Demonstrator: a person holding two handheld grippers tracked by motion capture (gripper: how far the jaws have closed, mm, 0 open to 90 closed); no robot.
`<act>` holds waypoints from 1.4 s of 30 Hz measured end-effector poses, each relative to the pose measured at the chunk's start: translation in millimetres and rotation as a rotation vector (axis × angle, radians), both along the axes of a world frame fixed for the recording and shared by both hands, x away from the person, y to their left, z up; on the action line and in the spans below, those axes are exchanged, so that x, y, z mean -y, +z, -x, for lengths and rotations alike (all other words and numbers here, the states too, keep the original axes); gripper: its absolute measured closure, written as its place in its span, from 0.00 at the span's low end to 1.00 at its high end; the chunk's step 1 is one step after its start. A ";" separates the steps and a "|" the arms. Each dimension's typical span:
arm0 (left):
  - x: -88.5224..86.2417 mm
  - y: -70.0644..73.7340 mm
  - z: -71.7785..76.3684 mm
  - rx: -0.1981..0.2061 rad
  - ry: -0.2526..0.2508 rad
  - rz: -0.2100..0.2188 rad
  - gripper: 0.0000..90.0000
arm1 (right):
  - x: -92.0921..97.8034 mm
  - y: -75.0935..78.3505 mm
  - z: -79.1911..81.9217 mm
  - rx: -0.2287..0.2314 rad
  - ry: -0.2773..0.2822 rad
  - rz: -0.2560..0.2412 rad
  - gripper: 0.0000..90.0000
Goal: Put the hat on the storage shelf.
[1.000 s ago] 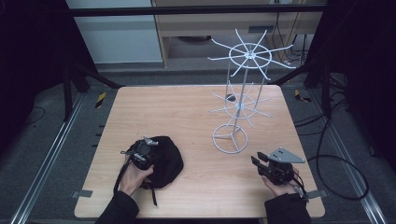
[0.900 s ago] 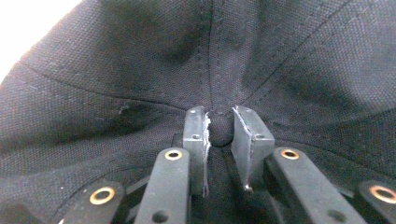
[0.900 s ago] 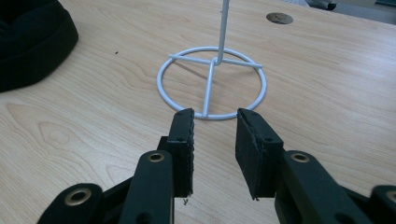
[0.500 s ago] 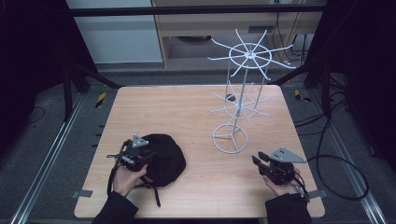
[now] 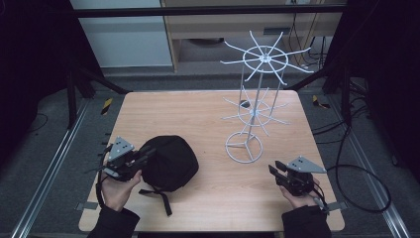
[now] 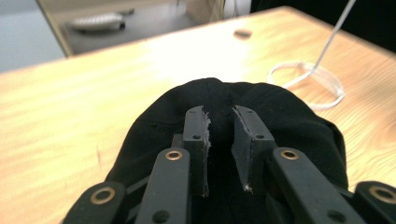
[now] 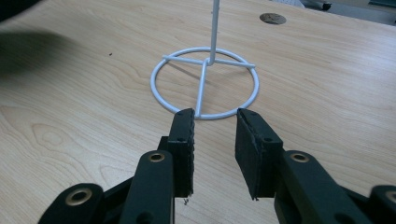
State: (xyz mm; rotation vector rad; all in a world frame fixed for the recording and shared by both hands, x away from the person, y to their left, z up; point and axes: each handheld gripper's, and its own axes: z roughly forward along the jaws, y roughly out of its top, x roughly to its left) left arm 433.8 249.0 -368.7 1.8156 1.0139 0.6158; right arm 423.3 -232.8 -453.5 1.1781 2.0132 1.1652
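Cap [image 5: 168, 161] near table's front-left edge [image 5: 99, 203] — left tool [image 6: 219, 135] over it.

worktop [image 5: 198, 114]: pale wood-look surface, visible grain, smooth, slight sheen under the light
cap [image 5: 168, 161]: black cloth, matt, soft, lying at the left tongs [image 6: 219, 126]
stand [image 5: 257, 109]: thin wire, white coated, smooth, ahead of the right tongs [image 7: 215, 126]
tong arms: black, matt, brass-coloured rivets
tong pads [image 7: 184, 135]: dark, rough, ragged edges
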 end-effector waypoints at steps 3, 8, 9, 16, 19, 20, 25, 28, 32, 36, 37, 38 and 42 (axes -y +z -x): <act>-0.1 11.8 7.2 0.049 -0.012 0.031 0.83 | 1.0 0.2 0.0 0.000 -0.003 -0.002 0.75; 0.6 31.3 15.2 0.113 -0.046 0.091 0.83 | 2.1 0.2 -0.2 0.001 -0.008 -0.001 0.75; 0.6 31.3 15.2 0.113 -0.046 0.091 0.83 | 2.1 0.2 -0.2 0.001 -0.008 -0.001 0.75; -0.1 55.9 19.0 0.192 -0.073 0.184 0.83 | 3.8 -0.8 -1.0 -0.002 -0.018 0.001 0.75; 0.1 64.8 19.3 0.215 -0.085 0.219 0.83 | 3.8 -1.0 -1.1 -0.003 -0.019 -0.002 0.75; 0.2 68.1 18.7 0.221 -0.087 0.230 0.83 | 3.9 -1.1 -1.2 -0.002 -0.018 -0.001 0.75; 1.0 89.7 17.0 0.273 -0.100 0.294 0.83 | 4.2 -1.7 -1.8 -0.003 -0.018 0.001 0.75; 3.5 108.2 17.7 0.318 -0.105 0.318 0.83 | 4.6 -2.1 -2.1 -0.005 -0.018 0.002 0.75; 7.0 138.1 16.9 0.370 -0.123 0.371 0.83 | 5.0 -2.5 -2.5 -0.006 -0.021 0.003 0.75; 11.6 156.2 17.1 0.405 -0.137 0.399 0.83 | 5.1 -3.1 -2.9 -0.008 -0.022 0.004 0.75; 13.8 162.1 17.4 0.418 -0.139 0.403 0.83 | 5.2 -3.4 -3.1 -0.010 -0.020 0.002 0.75; 17.8 173.8 17.0 0.442 -0.146 0.408 0.83 | 5.2 -4.0 -3.6 -0.013 -0.021 0.001 0.75; 27.5 194.0 12.8 0.490 -0.160 0.401 0.83 | 5.4 -4.6 -3.8 -0.015 -0.022 0.000 0.75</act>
